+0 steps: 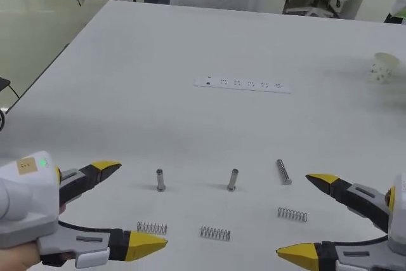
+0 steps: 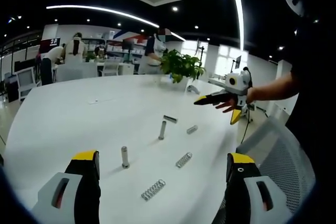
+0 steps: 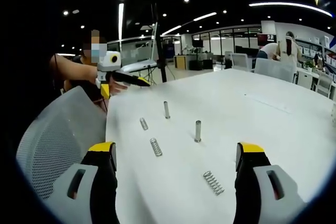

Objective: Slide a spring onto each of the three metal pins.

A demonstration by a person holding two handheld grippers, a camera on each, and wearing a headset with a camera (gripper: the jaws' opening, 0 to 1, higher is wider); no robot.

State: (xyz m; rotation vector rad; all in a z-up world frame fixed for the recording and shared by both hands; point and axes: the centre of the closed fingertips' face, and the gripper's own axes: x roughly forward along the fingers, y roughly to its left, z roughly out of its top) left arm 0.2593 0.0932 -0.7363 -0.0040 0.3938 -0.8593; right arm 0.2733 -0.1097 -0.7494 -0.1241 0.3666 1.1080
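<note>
White table (image 1: 190,42) is bearing three bare pins (image 1: 233,179) and three loose springs (image 1: 215,233) between the claws. Left claw (image 1: 143,204) and right claw (image 1: 292,215) are hovering spread and empty, probably flanking them for a first pick.

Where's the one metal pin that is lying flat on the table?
In the head view, the lying pin sits at the right end of the row of three, right of the middle upright pin and just beyond the rightmost spring.
</note>
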